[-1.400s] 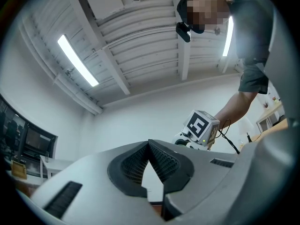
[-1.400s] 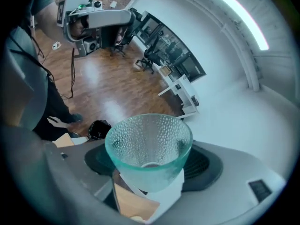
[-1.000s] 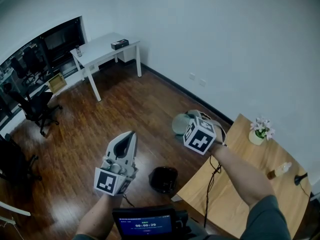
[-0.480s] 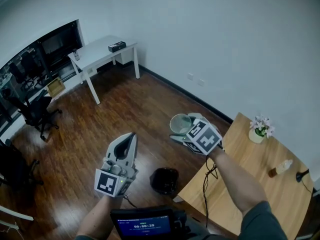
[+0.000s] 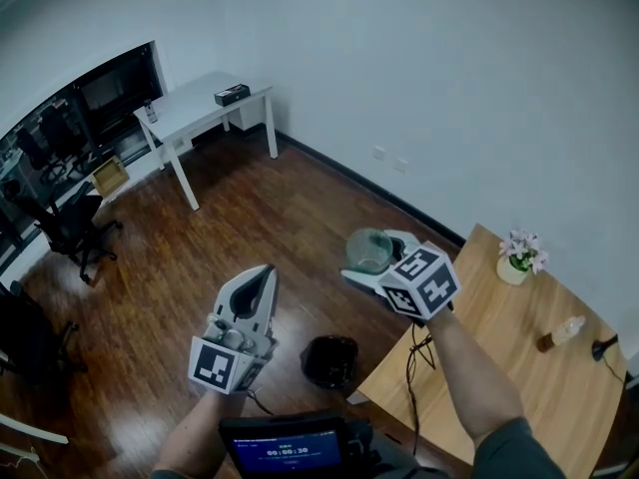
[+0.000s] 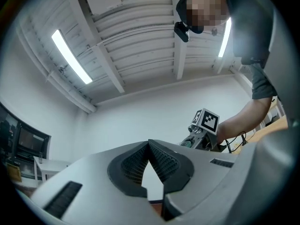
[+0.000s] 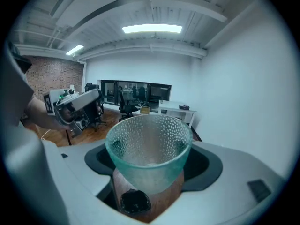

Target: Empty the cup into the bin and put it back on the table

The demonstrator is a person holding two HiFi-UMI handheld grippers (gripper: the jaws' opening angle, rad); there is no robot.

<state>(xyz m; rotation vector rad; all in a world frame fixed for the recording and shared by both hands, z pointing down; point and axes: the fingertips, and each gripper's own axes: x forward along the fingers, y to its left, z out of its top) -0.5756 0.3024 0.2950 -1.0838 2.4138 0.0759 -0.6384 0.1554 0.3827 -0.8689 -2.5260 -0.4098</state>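
Fingers (image 7: 208, 165) of the right gripper (image 5: 377, 259) stand wide, clamped on the one glass cup (image 5: 369, 249), held in the air at 1 o'clock from the single black bin (image 5: 327, 359) beside the counter (image 5: 499, 357). The left gripper (image 5: 258, 279) is closed, empty.

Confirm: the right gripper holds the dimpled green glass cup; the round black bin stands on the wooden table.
No: the head view shows the round black bin on the wooden floor beside the wooden table. The right gripper does hold the dimpled green glass cup.
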